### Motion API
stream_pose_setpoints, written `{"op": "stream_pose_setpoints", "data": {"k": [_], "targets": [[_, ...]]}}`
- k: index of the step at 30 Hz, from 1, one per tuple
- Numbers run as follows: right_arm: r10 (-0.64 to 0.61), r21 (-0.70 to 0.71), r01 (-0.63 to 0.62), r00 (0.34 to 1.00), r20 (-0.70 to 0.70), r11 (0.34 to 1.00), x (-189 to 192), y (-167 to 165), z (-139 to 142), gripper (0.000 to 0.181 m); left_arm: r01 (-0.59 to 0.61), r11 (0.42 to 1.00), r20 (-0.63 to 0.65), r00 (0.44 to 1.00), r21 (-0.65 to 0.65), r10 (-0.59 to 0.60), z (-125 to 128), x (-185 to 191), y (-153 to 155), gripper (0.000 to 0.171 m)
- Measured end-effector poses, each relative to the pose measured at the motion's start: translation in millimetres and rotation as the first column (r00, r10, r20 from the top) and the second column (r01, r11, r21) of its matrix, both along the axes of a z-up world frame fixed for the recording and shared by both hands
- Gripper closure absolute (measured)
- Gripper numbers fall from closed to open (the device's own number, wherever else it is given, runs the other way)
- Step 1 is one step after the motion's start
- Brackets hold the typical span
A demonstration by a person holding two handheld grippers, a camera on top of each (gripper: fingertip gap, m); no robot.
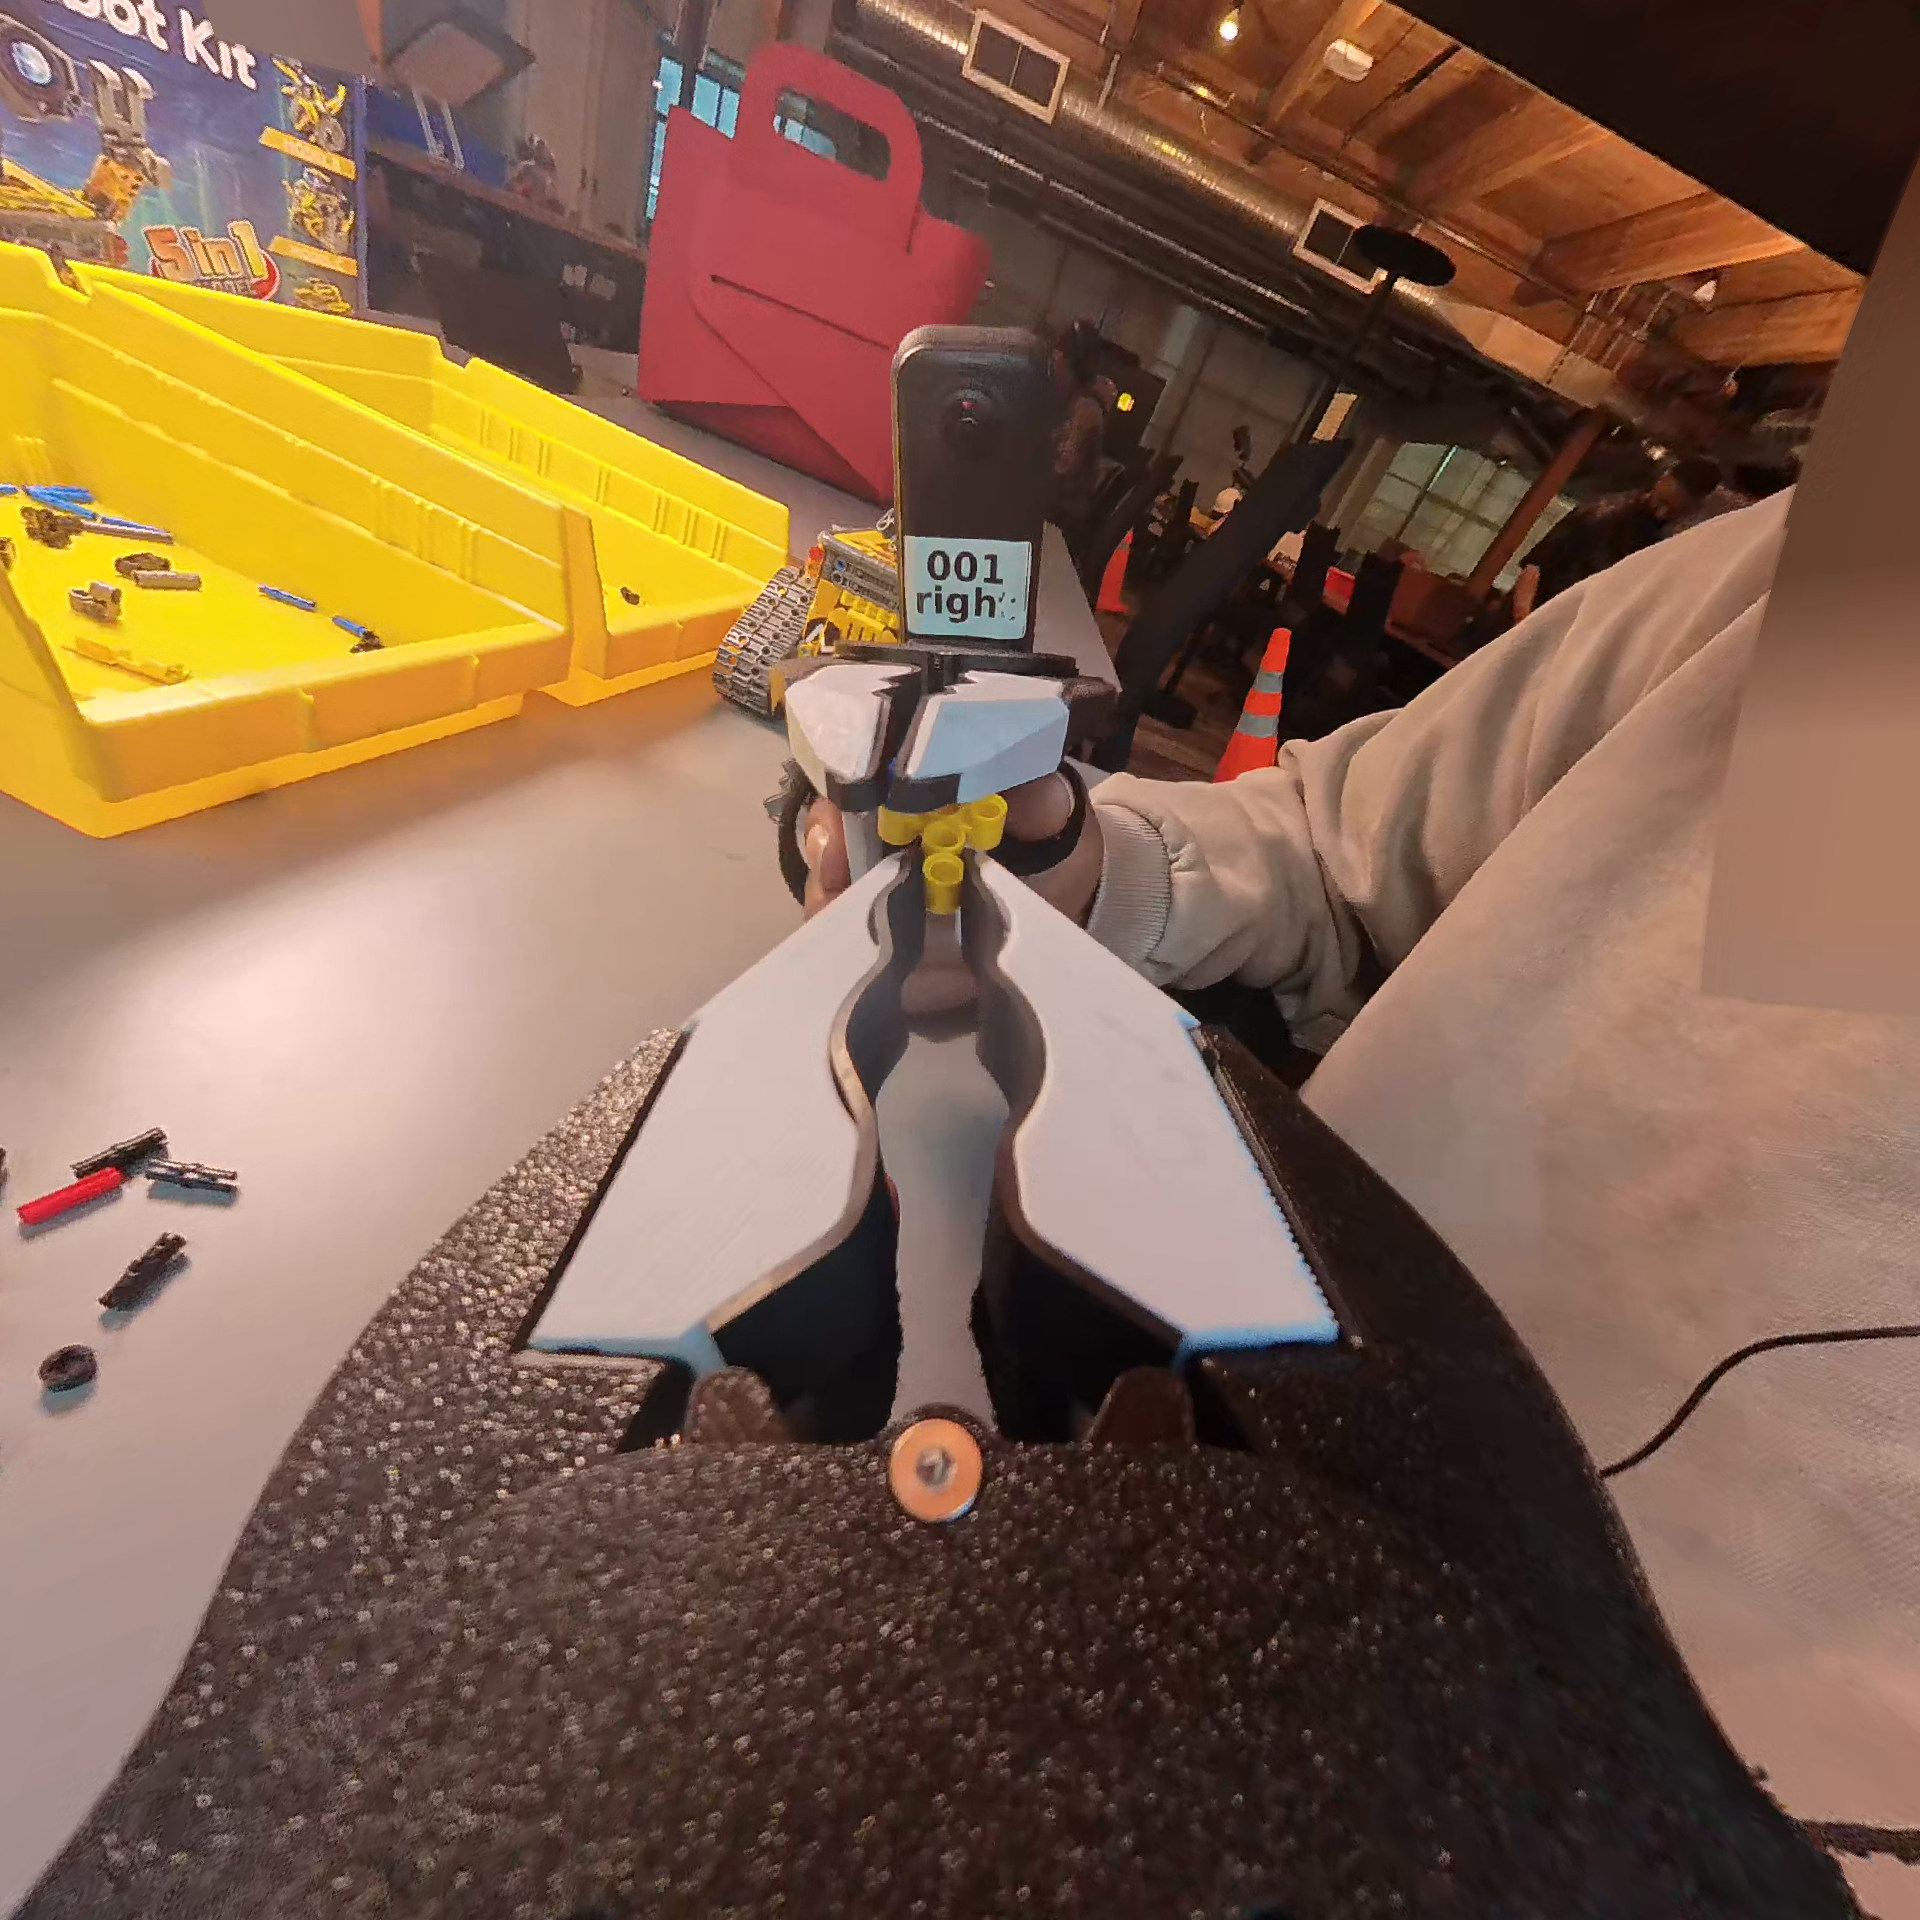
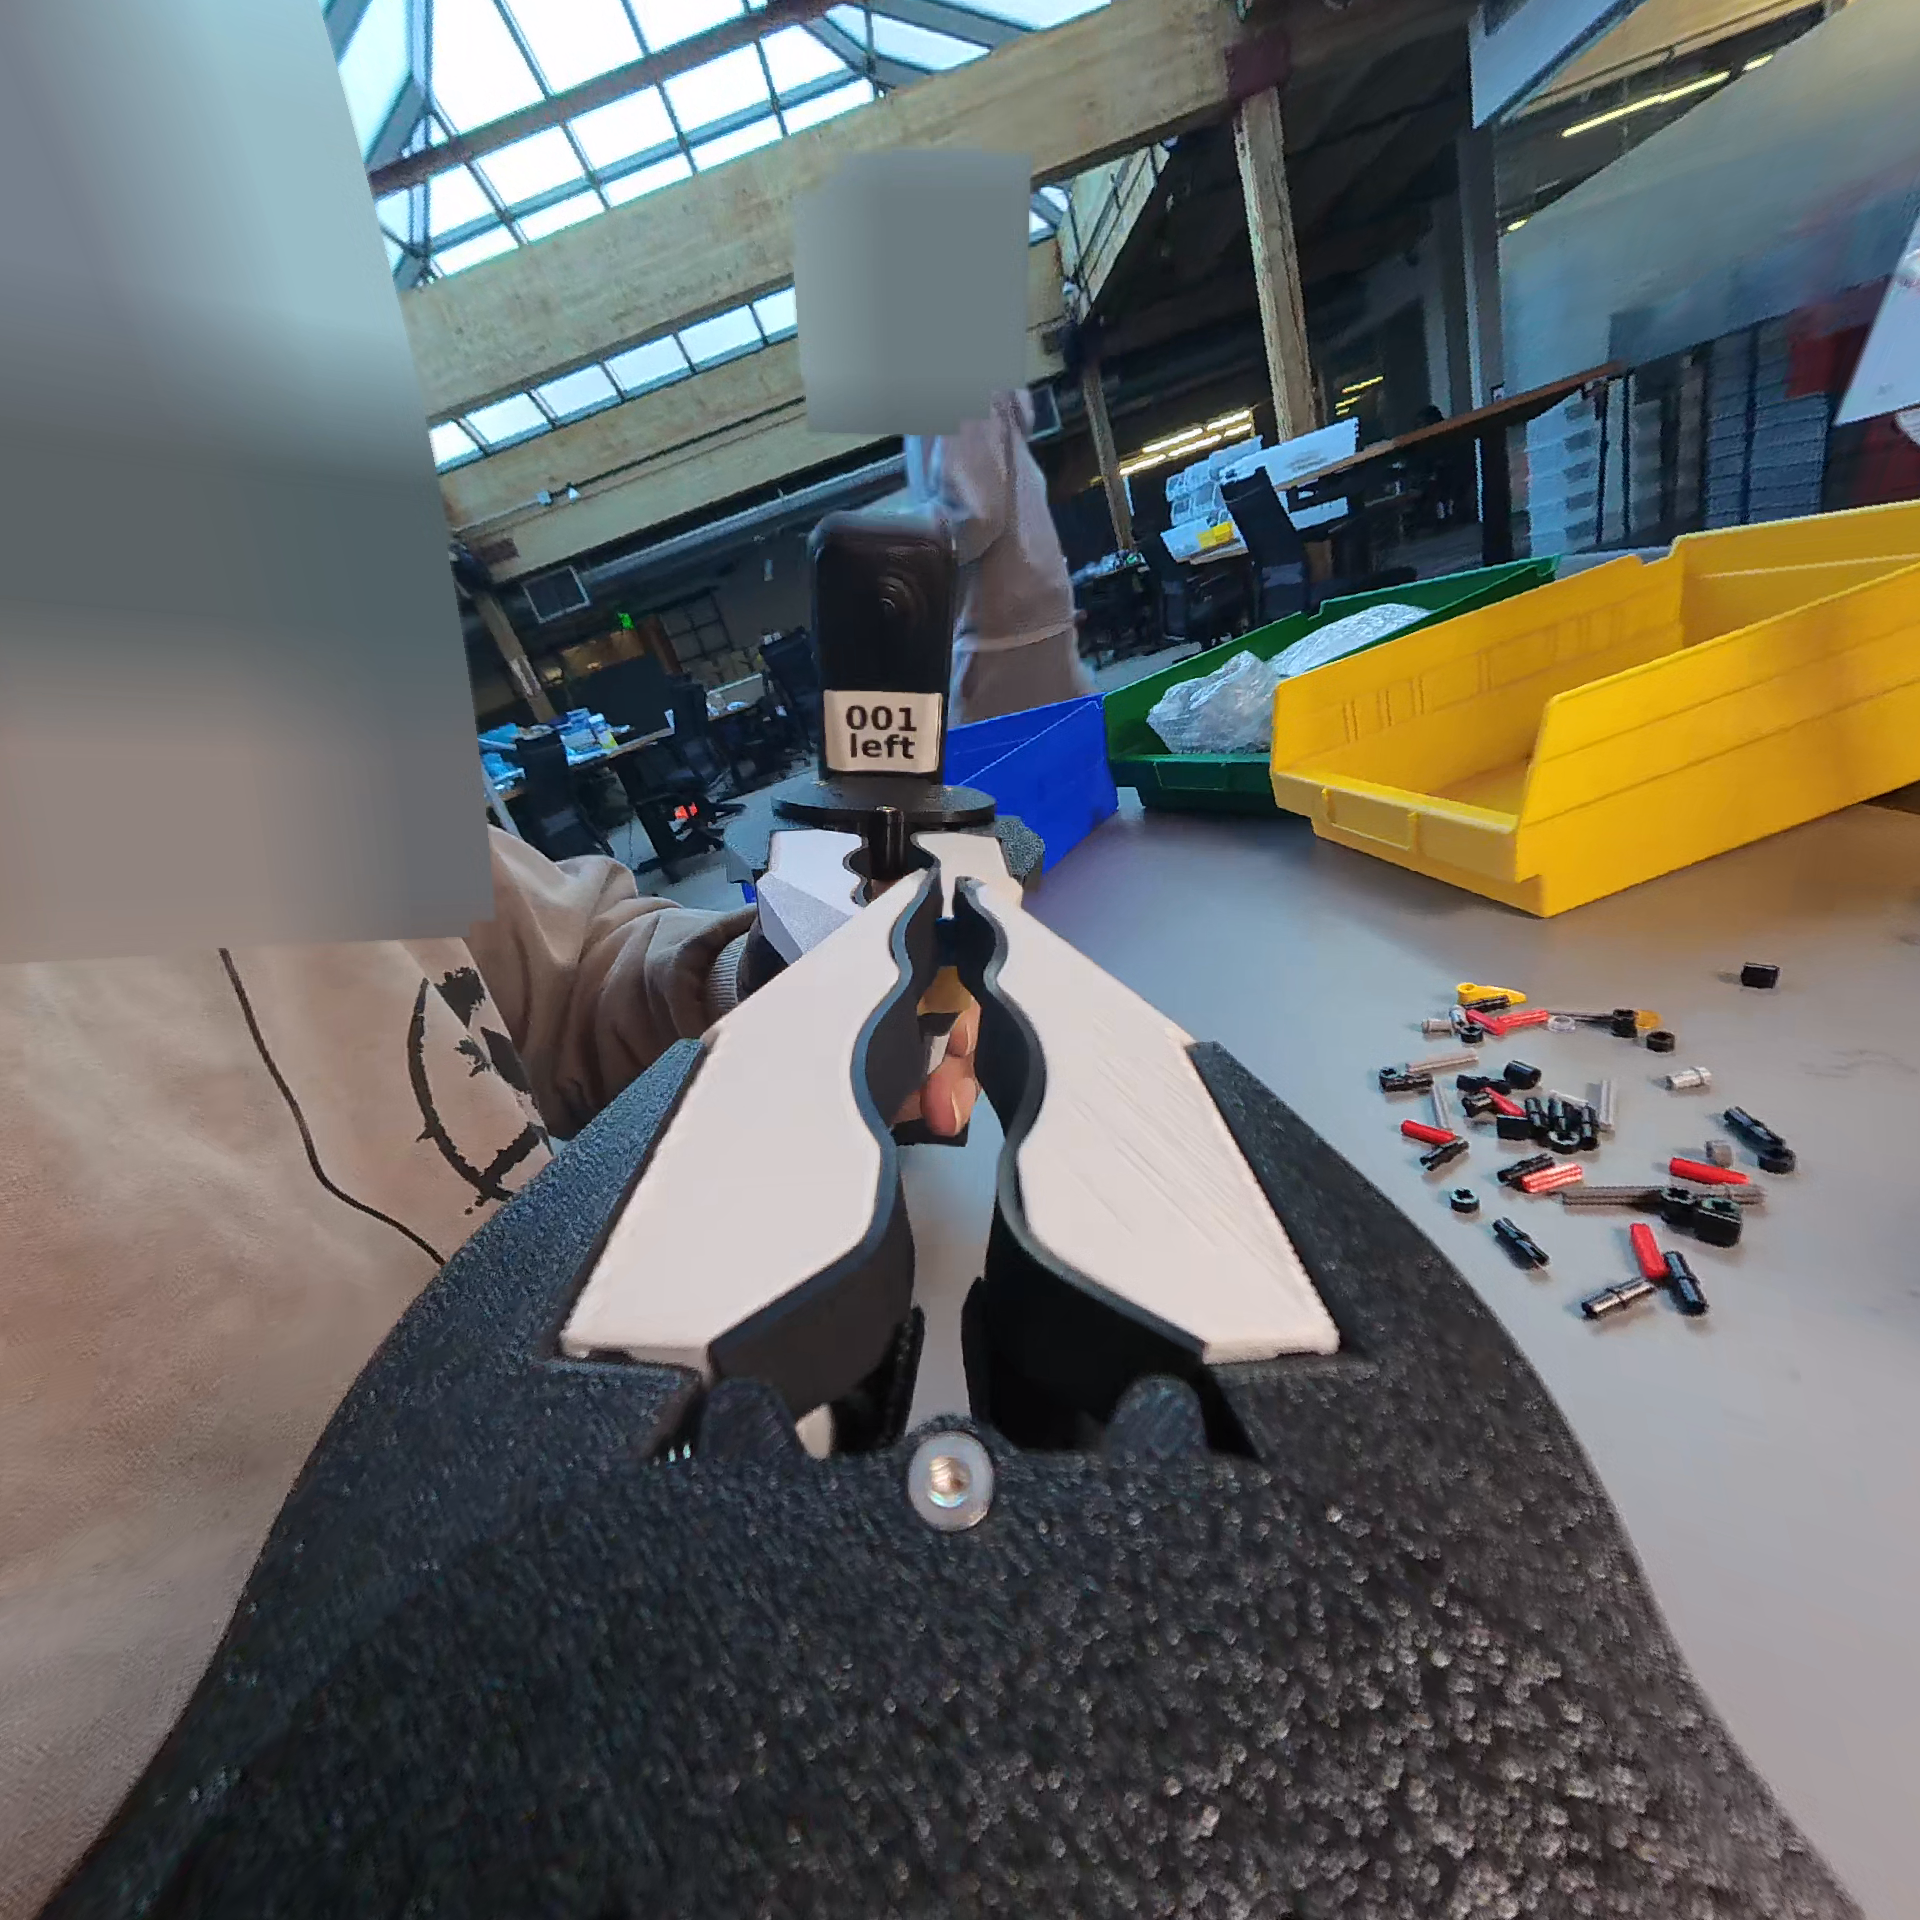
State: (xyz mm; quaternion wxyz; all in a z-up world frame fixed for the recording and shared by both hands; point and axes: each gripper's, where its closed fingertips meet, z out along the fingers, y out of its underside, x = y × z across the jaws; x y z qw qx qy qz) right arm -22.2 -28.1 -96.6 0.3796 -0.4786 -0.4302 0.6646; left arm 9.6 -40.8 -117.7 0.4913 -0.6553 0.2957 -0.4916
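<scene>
Left tool (image 1: 940, 868) apparently clamping yellow piece (image 1: 943, 831)

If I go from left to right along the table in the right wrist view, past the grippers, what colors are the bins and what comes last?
Blue bin → green bin holding crumpled clear plastic → yellow bin. On the grey table in front of the yellow bin lie small black, red and grey building pieces.

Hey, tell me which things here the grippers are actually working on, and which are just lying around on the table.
In the grippers:
left gripper, shut on the yellow holed piece
right gripper, shut on what looks like a small blue pin

Lying about:
loose small parts
yellow bin
green bin
blue bin
red bag
tracked model
kit box
</scene>
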Motion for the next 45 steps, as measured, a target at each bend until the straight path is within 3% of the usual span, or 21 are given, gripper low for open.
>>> {"op": "stream_pose_setpoints", "data": {"k": [9, 13, 14, 15, 16, 17, 19, 20, 28, 34, 36, 38, 41, 43, 45], "targets": [[-0.077, 0.026, 0.076, 0.996, 0.039, 0.997, -3.4, 16.0, -5.9, 0.181, 0.013, 1.0, -0.083, 0.996, -0.023, -0.015, -13.7, 3.2, 14.6, 0.164], [-0.159, 0.209, 0.145, 0.986, 0.053, 0.967, -1.6, 21.9, -4.1, 0.181, 0.144, 0.979, -0.024, 0.989, -0.147, -0.149, -18.2, 9.7, 23.5, 0.164], [-0.185, 0.262, 0.162, 0.98, 0.067, 0.952, -1.4, 23.7, -7.2, 0.181, 0.145, 0.973, -0.11, 0.98, -0.177, -0.166, -39.1, 13.9, 26.3, 0.169], [-0.162, 0.234, 0.165, 0.986, -0.03, 0.958, 3.1, 19.8, 15.2, 0.181, 0.143, 0.965, -0.291, 0.935, -0.218, -0.204, -83.0, 18.0, 23.2, 0.165], [-0.172, 0.316, 0.176, 0.984, -0.041, 0.932, 3.0, 17.2, 24.8, 0.181, 0.156, 0.947, -0.294, 0.925, -0.282, -0.24, -100.7, 24.6, 18.3, 0.164], [-0.212, 0.412, 0.198, 0.977, -0.012, 0.889, 1.3, 19.4, 22.3, 0.181, 0.164, 0.954, -0.213, 0.952, -0.252, -0.22, -80.3, 28.6, 19.9, 0.165], [-0.237, 0.33, 0.228, 0.971, -0.014, 0.916, 8.7, 32.8, 15.0, 0.181, 0.122, 0.984, -0.209, 0.967, -0.129, -0.147, -45.3, 18.2, 31.3, 0.164], [-0.254, 0.278, 0.251, 0.967, -0.026, 0.927, 14.1, 41.4, 14.3, 0.181, 0.112, 0.985, -0.215, 0.967, -0.134, -0.139, -42.4, 12.7, 34.5, 0.164], [-0.207, 0.145, 0.201, 0.978, 0.023, 0.969, 11.9, 46.5, 1.4, 0.181, 0.06, 0.986, -0.331, 0.937, -0.157, -0.11, -66.9, 0.2, 37.1, 0.164], [-0.165, 0.131, 0.148, 0.978, 0.131, 0.98, 6.5, 44.2, -26.2, 0.18, 0.015, 0.993, -0.543, 0.837, -0.113, -0.075, -101.4, -17.8, 33.0, 0.164], [-0.161, 0.189, 0.126, 0.97, 0.185, 0.974, 2.6, 40.7, -40.0, 0.18, 0.006, 0.993, -0.572, 0.817, -0.114, -0.071, -108.4, -22.8, 30.8, 0.164], [-0.18, 0.332, 0.086, 0.947, 0.265, 0.939, -1.3, 34.6, -61.0, 0.18, 0.005, 0.994, -0.599, 0.798, -0.113, -0.072, -114.4, -27.7, 28.1, 0.163], [-0.24, 0.588, 0.011, 0.919, 0.313, 0.809, -4.7, 23.3, -85.5, 0.18, 0.007, 0.993, -0.596, 0.8, -0.116, -0.075, -114.7, -31.9, 24.6, 0.157], [-0.239, 0.666, -0.029, 0.921, 0.307, 0.745, -7.1, 12.2, -90.7, 0.18, 0.008, 0.992, -0.585, 0.807, -0.123, -0.079, -113.0, -34.5, 23.5, 0.15], [-0.226, 0.681, -0.044, 0.926, 0.303, 0.731, -8.4, 4.8, -91.1, 0.18, 0.02, 0.99, -0.546, 0.832, -0.141, -0.095, -107.4, -35.4, 21.8, 0.143]]}}
